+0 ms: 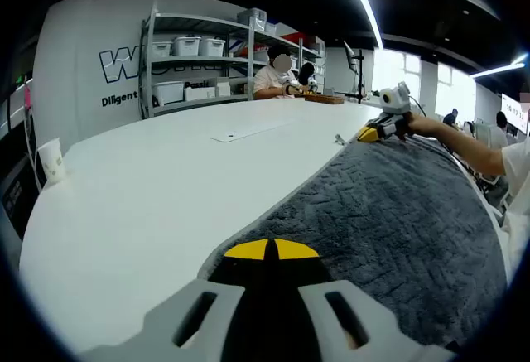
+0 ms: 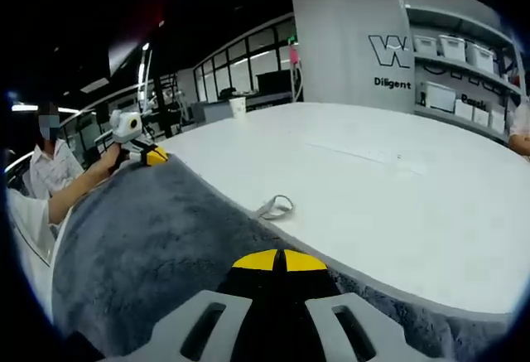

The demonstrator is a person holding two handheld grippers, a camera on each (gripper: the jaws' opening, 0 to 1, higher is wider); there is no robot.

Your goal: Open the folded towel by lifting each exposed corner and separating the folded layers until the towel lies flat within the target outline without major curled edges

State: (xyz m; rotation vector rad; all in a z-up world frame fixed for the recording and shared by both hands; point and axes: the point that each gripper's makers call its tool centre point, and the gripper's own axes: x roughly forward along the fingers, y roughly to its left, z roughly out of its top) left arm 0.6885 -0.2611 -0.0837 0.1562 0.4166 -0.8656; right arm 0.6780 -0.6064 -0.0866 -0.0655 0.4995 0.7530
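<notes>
Left gripper [image 1: 269,250]: your yellow tips sit pressed together at the towel's near edge. No gap shows between them, and they look clamped on the edge, though the cloth between them is hidden.

Right gripper [image 2: 280,260]: same picture here, tips together on the opposite edge of the towel, apparently pinching it. In the left gripper view you see this gripper [image 1: 383,127] at about 1 o'clock, at the far end of the cloth, with your hand behind it.

Towel [image 1: 389,221]: grey and fluffy, spread on the white table [image 1: 149,188] between your two grippers. From the left gripper it runs off toward 1 o'clock; from the right gripper it runs toward 10 o'clock, where the left gripper [image 2: 145,156] holds the other end.

Long axis: it lies along the line joining your grippers, so each one holds an end of it.

Nearer hand: neither; each is already at its own end.

Loop [image 2: 276,207]: a small pale tag or strap lies on the table just beside the towel's edge, at 12 o'clock from the right gripper.

Outline: I cannot make out any target mark on the table.

Next move, as a judgement: draw the two ends apart along that axis to flatten the cloth.
</notes>
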